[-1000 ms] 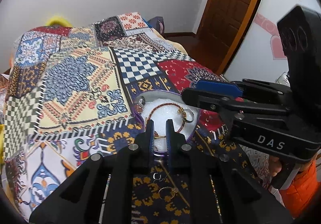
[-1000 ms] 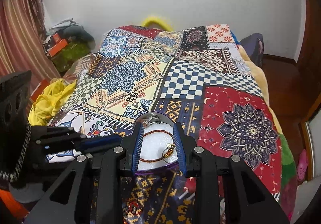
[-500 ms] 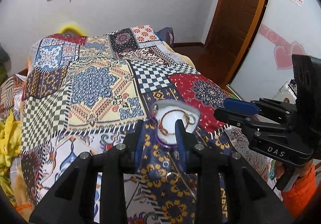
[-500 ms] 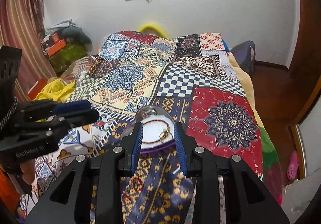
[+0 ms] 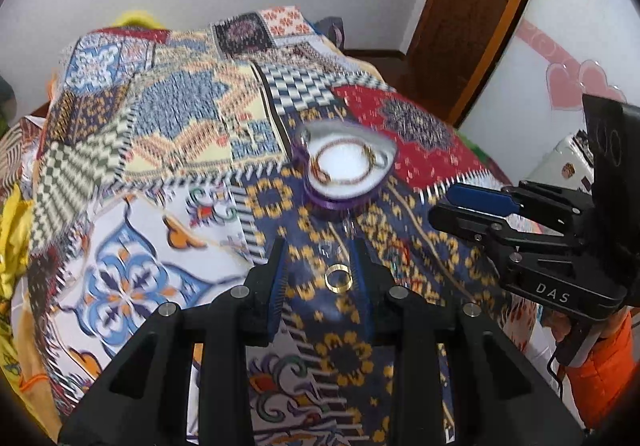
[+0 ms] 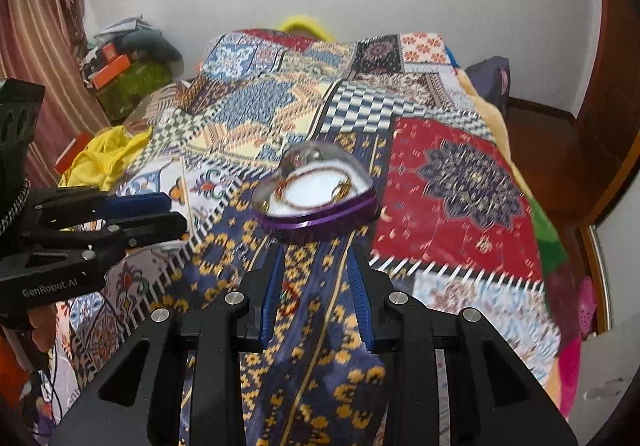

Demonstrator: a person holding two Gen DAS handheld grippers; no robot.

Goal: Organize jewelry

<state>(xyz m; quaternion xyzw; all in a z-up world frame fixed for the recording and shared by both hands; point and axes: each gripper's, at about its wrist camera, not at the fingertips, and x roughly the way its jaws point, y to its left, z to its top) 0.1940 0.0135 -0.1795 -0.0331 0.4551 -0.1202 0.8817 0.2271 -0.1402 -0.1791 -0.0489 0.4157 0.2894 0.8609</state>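
Bed: a mattress covered by a patchwork quilt (image 5: pixel 168 134) of blue, red, yellow and checked panels.
Jewelry box: a purple heart-shaped box (image 5: pixel 344 170) with white lining lies open on the quilt, beyond both tools; inside lie a beaded bracelet (image 5: pixel 340 158) and a gold ring (image 5: pixel 378 158).
Loose ring: a plain gold band (image 5: pixel 338 277) lies on the dark blue quilt panel, between the left tool's fingers but untouched.
Red piece: a small red ring-like item (image 6: pixel 290 296) lies on the quilt near the right tool's left finger; blurred.
Left tool (image 5: pixel 320 258): jaws apart, holding nothing.
Right tool (image 6: pixel 316 266): jaws apart, empty, pointing at the box.
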